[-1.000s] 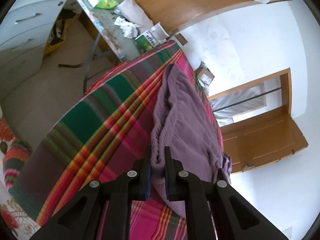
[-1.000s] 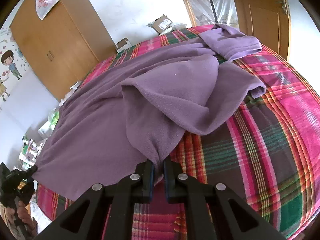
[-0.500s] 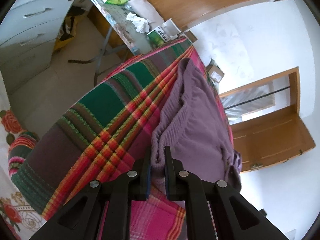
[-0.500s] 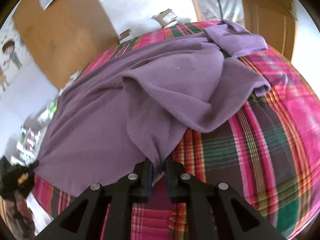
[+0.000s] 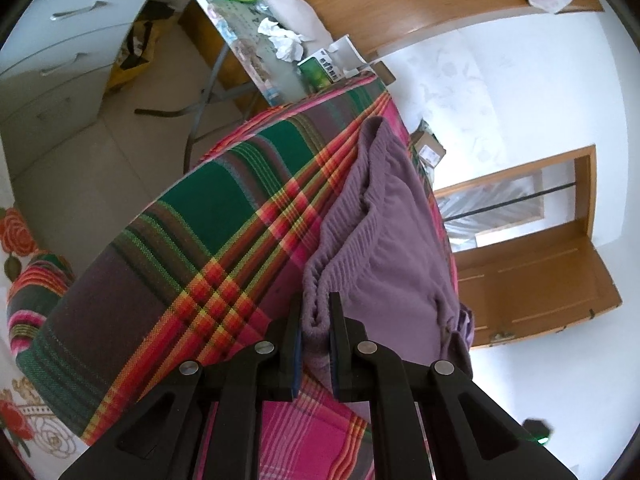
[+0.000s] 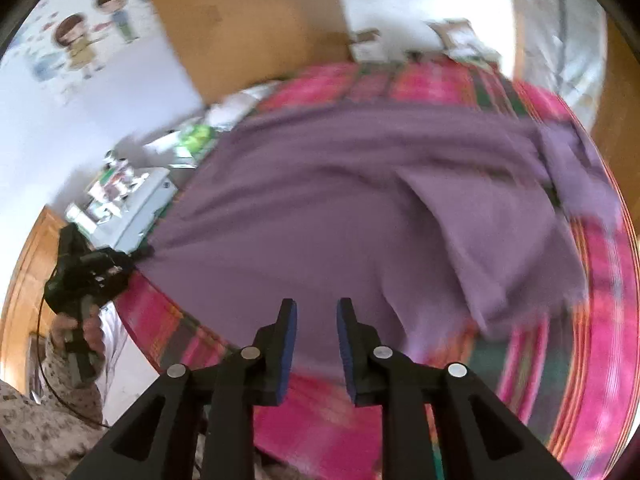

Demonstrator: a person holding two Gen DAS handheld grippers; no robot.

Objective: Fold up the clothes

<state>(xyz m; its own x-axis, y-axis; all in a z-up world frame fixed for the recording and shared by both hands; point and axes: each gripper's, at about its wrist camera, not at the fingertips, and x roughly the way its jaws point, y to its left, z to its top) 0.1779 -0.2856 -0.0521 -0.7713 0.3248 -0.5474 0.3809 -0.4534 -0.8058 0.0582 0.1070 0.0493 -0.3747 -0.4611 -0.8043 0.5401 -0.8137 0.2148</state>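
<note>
Left tool [image 5: 315, 316] clamped; right tool [image 6: 316, 320] just opening, nothing between pads.

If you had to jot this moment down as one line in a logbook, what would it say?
left gripper: shut on purple garment waistband | right gripper: jaws just opened, nothing between them, above garment | garment: spread on plaid bedspread

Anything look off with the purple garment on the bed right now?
The purple garment lies unevenly: one layer folds askew toward its right side. The left claw pinches its bunched ribbed edge; the right claw is open, gripping nothing.
</note>
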